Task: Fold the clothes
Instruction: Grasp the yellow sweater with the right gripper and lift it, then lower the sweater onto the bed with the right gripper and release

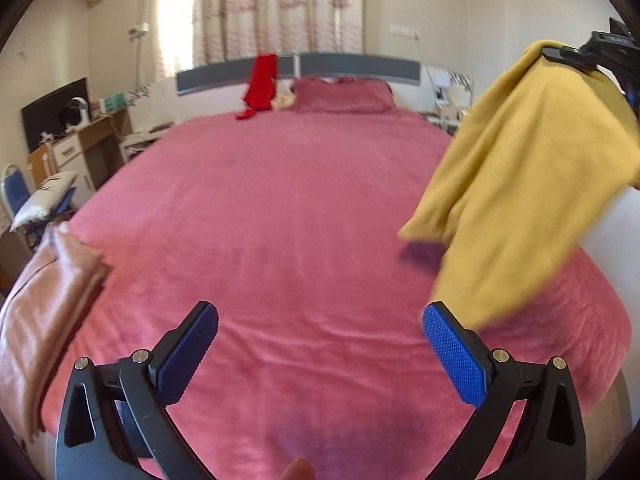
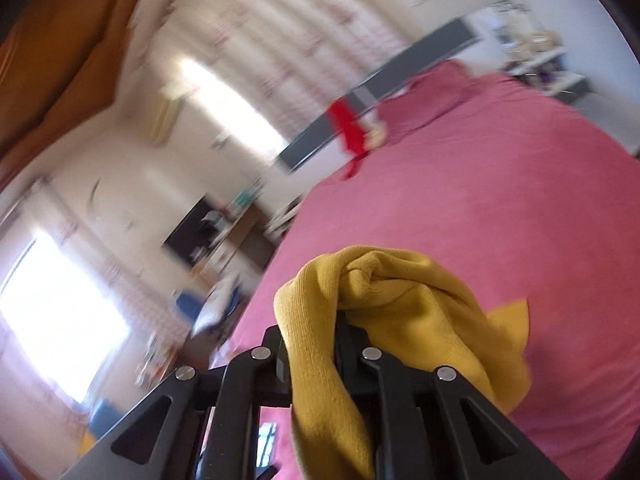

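A yellow garment (image 1: 520, 184) hangs in the air at the right of the left wrist view, above the pink bedspread (image 1: 288, 216). My right gripper (image 1: 576, 58) holds its top edge up there. In the right wrist view the gripper (image 2: 312, 336) is shut on bunched yellow cloth (image 2: 400, 304) that drapes over and between the fingers. My left gripper (image 1: 320, 344) is open and empty, low over the near part of the bed, left of the hanging garment. A red garment (image 1: 260, 84) hangs on the headboard.
A folded tan cloth (image 1: 44, 304) lies at the bed's left edge. A pink pillow (image 1: 344, 94) lies at the head. A desk with a monitor (image 1: 56, 112) and a chair stand left of the bed. A nightstand (image 1: 448, 100) stands at the right.
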Demonstrator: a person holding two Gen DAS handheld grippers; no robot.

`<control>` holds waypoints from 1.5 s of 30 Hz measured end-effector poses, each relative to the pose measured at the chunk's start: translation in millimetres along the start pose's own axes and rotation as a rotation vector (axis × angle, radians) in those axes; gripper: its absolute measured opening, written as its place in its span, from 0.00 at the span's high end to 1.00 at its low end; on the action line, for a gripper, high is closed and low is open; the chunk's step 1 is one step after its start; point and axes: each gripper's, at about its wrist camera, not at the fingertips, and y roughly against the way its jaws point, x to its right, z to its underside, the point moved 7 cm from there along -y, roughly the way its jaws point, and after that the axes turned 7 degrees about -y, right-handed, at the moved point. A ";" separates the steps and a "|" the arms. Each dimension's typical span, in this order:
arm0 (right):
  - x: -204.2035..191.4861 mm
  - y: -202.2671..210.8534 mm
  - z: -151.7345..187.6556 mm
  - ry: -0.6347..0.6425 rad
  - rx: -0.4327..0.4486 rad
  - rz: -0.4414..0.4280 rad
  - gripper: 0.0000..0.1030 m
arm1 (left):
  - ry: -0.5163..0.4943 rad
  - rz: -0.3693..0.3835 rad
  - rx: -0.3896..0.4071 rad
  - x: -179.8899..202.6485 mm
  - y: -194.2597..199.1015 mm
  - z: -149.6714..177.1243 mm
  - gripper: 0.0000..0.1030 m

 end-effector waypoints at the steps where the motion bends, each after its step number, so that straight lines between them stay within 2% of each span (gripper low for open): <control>1: -15.0 -4.8 15.4 0.011 -0.027 -0.020 0.89 | 0.009 -0.017 0.009 -11.8 10.4 2.8 0.00; 6: -97.1 -24.2 100.0 0.118 -0.155 -0.136 0.89 | 0.038 -0.077 0.029 -60.8 52.5 19.1 0.00; 8: -119.7 -27.7 118.8 0.151 -0.182 -0.171 0.89 | 0.050 -0.104 0.045 -80.1 67.0 24.8 0.00; 10: -122.9 -35.0 122.5 0.169 -0.189 -0.152 0.89 | 0.061 -0.127 0.054 -94.7 73.6 27.4 0.00; 12: -106.1 -46.7 112.6 0.162 -0.179 -0.086 0.89 | 0.067 -0.138 0.039 -105.5 71.5 32.3 0.00; 14: -74.7 -69.1 100.9 0.203 -0.166 0.090 0.85 | 0.076 -0.150 0.014 -111.7 62.6 38.6 0.00; 15: -57.7 -79.8 96.4 0.222 -0.172 0.170 0.79 | 0.082 -0.156 0.002 -114.0 57.1 42.1 0.00; 18: 18.7 -110.9 87.0 0.131 -0.234 0.404 0.74 | 0.074 -0.163 -0.061 -114.0 34.8 53.5 0.00; 20: 60.7 -119.2 95.2 0.044 -0.267 0.502 0.73 | 0.053 -0.169 -0.098 -110.8 19.0 61.3 0.00; 23: 93.7 -107.2 113.7 0.009 -0.230 0.478 0.73 | 0.014 -0.176 -0.151 -104.7 -5.5 73.4 0.00; 25: 100.4 -92.9 118.1 0.027 -0.186 0.488 0.73 | -0.017 -0.177 -0.182 -98.4 -24.6 78.2 0.00; 28: 101.8 -84.0 135.3 0.029 -0.179 0.476 0.71 | -0.060 -0.155 -0.215 -83.8 -57.1 76.0 0.00; 31: 109.1 -74.3 158.7 0.012 -0.226 0.458 0.71 | -0.096 -0.126 -0.220 -67.0 -87.4 63.6 0.00; 35: 124.9 -84.9 184.3 -0.027 -0.305 0.422 0.70 | -0.129 -0.102 -0.226 -51.7 -126.3 44.9 0.00; 40: 142.5 -100.4 194.7 -0.106 -0.309 0.368 0.70 | -0.201 -0.045 -0.276 -37.7 -178.4 38.2 0.00; 43: 162.6 -106.5 186.3 -0.110 -0.285 0.436 0.70 | -0.257 0.003 -0.316 -27.6 -203.8 45.5 0.00; 45: 182.6 -105.5 173.7 -0.104 -0.249 0.518 0.70 | -0.288 0.036 -0.335 -18.2 -217.2 51.3 0.00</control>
